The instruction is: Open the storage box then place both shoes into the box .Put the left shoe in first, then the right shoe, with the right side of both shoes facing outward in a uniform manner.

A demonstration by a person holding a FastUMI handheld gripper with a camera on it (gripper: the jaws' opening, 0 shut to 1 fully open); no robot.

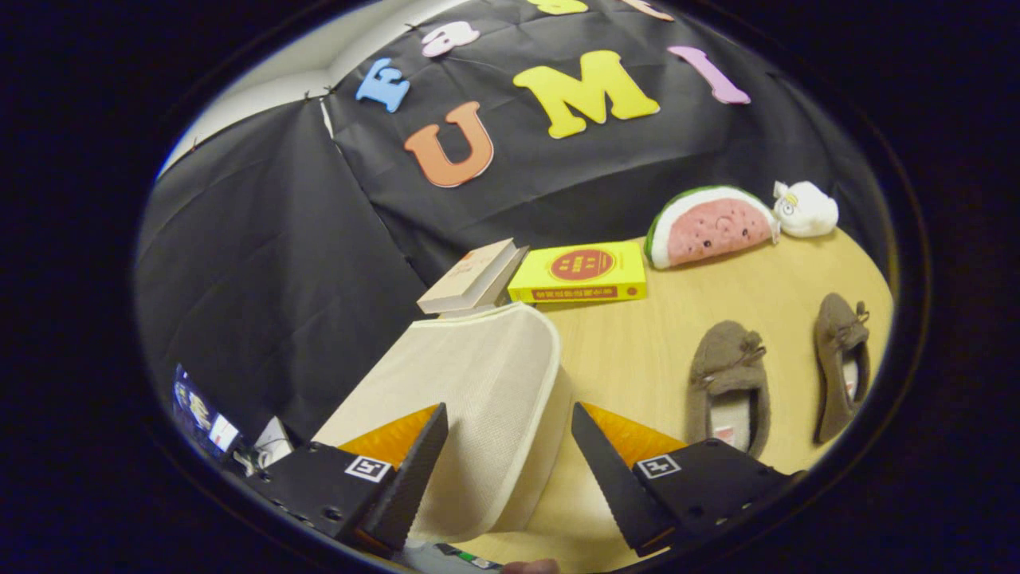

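We see our tool (508, 446) with its fingers spread wide and holding nothing, the near end of the cream box (470, 399) lying between them. The box sits shut on the table (637, 351). Two brown shoes (729, 383) (841, 359) lie side by side to the right, apart from the box. Beyond it rest a pale book (470, 279), a yellow book (578, 273), a watermelon plush (709, 225) and a white plush (806, 209).

No text is legible; the yellow book's (578, 273) cover print is too small.
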